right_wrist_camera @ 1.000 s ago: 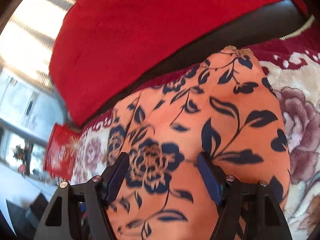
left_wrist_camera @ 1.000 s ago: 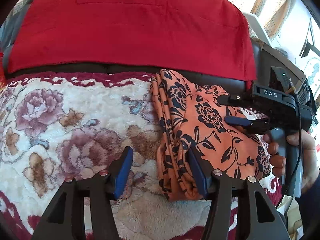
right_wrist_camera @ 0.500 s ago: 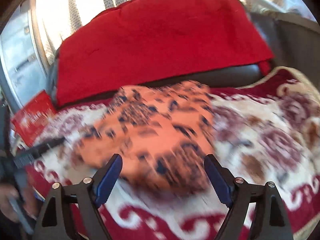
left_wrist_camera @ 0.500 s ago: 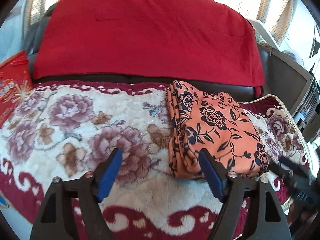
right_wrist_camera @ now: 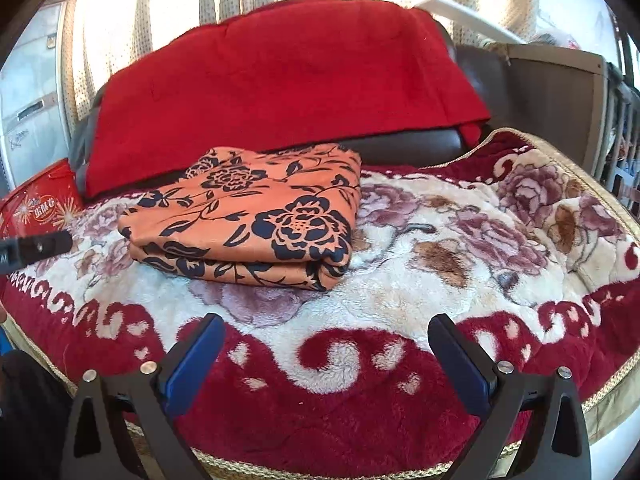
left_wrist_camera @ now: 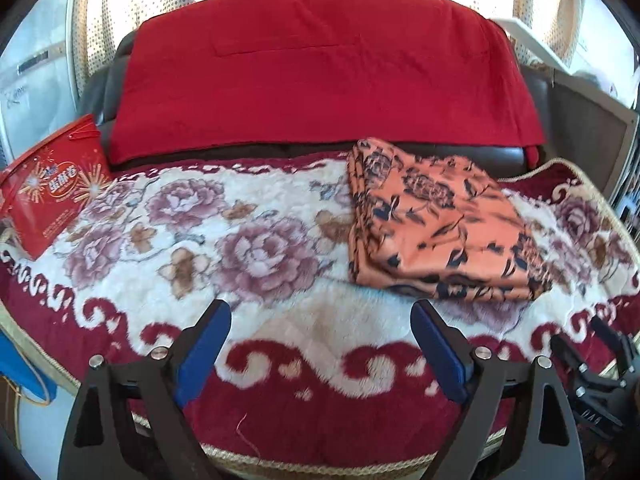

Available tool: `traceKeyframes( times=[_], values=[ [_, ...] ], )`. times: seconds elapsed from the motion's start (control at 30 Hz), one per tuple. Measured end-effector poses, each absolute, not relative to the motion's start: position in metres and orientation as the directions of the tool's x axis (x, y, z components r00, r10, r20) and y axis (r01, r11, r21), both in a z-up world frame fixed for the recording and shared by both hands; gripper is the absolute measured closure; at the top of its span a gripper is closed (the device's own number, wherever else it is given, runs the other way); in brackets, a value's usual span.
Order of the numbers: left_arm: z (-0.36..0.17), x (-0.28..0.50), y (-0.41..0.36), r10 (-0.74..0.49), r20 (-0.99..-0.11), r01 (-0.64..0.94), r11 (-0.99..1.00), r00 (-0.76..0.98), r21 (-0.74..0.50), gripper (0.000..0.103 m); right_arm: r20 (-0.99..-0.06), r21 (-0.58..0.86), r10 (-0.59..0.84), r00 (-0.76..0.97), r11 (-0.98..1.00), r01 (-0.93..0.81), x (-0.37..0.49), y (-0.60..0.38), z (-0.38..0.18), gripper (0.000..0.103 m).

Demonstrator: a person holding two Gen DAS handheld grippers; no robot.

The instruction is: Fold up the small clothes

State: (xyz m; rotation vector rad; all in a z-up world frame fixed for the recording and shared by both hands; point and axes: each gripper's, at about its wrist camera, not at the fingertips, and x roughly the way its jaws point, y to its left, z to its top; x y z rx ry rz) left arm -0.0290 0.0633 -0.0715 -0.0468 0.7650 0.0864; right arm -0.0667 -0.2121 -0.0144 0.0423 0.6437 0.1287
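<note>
Sunlit dotted curtains (left_wrist_camera: 100,20) hang behind a dark sofa draped with a red blanket (left_wrist_camera: 320,68); the seat is covered by a plush floral blanket (left_wrist_camera: 200,232) in cream, mauve and maroon with a braided gold edge.

From the left wrist view, the left gripper (left_wrist_camera: 320,344) hovers released over the maroon scroll border, jaws spread wide with nothing between the blue pads. The orange floral garment (left_wrist_camera: 436,220) lies ahead and to the right of this gripper, well apart from it, as a flat, roughly rectangular stack with several layered edges along its left side. A red gift box (left_wrist_camera: 48,188) with firework print sits far to the left. The right gripper's black body (left_wrist_camera: 592,376) shows at the lower right.

From the right wrist view, the right gripper (right_wrist_camera: 324,348) is likewise released and empty, jaws wide over the fleece. The garment (right_wrist_camera: 248,220) rests ahead and to the left, near but untouched; its thin, smooth fabric with navy roses shows a rounded fold facing the gripper. The left gripper's tip (right_wrist_camera: 36,246) enters at the left.

Judging by the tidy stack and both tools clear of it, this piece looks fully folded. No other loose clothing is visible, so little seems left.
</note>
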Motion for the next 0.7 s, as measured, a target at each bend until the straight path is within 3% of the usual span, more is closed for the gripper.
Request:
traceKeyframes(
  times=[0.7],
  values=[
    [-0.085, -0.039, 0.039, 0.128, -0.714, -0.127, 0.99, 0.688, 0.055, 0.012, -0.548, 0.163, 0.183, 0.816, 0.981, -0.11, -0.078, -0.222, -0.009, 0.001]
  ],
)
